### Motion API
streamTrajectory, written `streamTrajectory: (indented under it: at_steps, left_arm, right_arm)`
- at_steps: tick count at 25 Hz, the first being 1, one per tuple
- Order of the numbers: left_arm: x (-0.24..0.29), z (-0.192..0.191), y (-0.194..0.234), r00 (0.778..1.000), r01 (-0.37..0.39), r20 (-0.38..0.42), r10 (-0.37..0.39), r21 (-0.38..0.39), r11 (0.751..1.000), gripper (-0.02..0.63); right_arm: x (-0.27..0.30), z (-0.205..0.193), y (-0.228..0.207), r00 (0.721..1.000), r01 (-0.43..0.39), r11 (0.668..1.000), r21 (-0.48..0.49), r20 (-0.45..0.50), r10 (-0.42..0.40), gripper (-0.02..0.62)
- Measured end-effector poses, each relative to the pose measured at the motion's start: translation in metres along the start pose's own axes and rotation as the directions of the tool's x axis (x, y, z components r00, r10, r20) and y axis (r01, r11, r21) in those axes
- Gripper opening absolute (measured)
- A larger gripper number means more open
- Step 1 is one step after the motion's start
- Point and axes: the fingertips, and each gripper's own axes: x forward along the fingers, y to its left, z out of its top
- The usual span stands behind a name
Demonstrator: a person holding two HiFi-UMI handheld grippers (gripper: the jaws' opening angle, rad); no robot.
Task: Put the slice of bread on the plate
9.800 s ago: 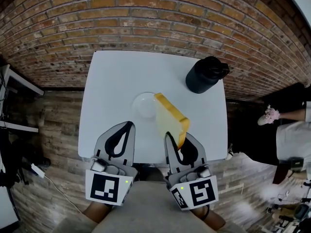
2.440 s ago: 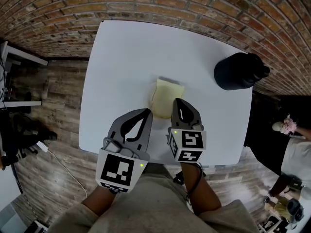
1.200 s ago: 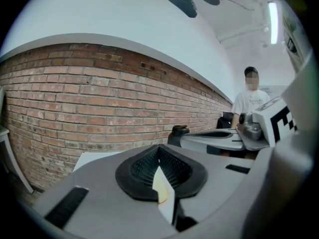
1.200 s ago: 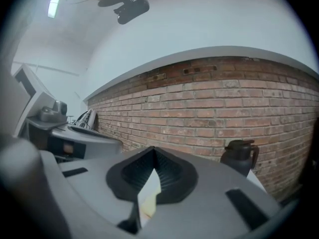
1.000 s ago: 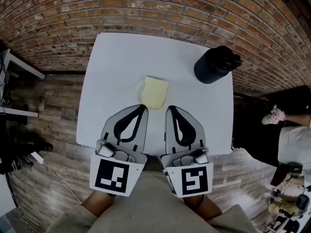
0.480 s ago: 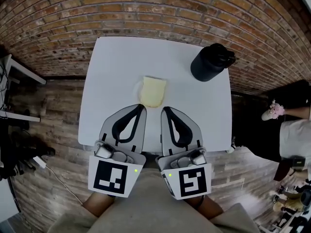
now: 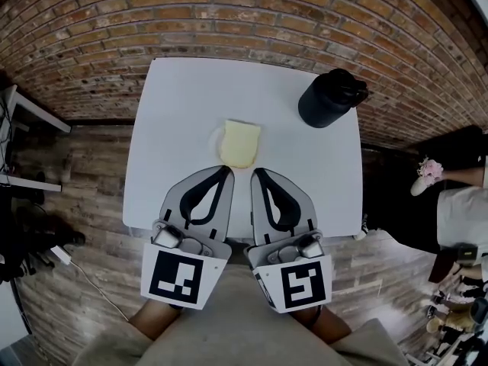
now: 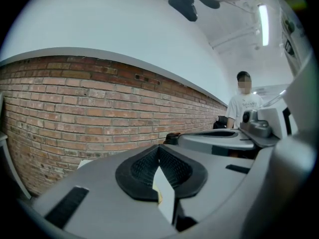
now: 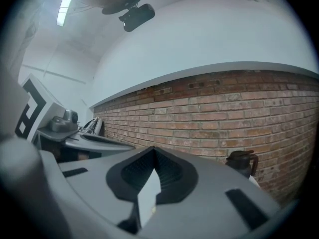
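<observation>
White worktop [image 7: 175, 113] set against a brick wall. Black jug [image 7: 328, 99] stands at its far right corner. Left claw [image 7: 226, 171] and right claw [image 7: 258, 172] lie side by side over the near edge, both closed tight and empty. Slice of bread [image 7: 239, 143] lies flat on the plate [image 7: 216, 137], just beyond their tips.

bread [image 7: 240, 143]: pale yellow | table [image 7: 175, 105]: white | jug [image 7: 326, 101]: black | wall [image 7: 229, 17]: red brick

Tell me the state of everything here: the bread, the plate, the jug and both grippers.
slice of bread: lying flat on the plate, held by neither gripper.
plate: on the table, mostly covered by the bread.
black jug: upright, apart from the plate.
left gripper: shut, empty, short of the plate.
right gripper: shut, empty, short of the plate.
</observation>
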Motion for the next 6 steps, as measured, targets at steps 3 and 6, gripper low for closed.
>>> streamTrajectory:
  at_steps: [3,6]
  left_arm:
    - [-0.0019,-0.0017,0.0005,1.000,-0.001,-0.002,0.001,-0.005,1.000,0.009]
    - [-0.0035,-0.0027,0.0022,1.000,-0.004,-0.005,0.004,-0.005,1.000,0.009]
  right_arm:
    - [-0.0005,-0.0011,0.0026,1.000,-0.007,1.000,-0.003,-0.003,0.007,0.006]
    - [-0.0006,-0.0026,0.0052,1.000,-0.011,1.000,-0.003,-0.007,0.011,0.006]
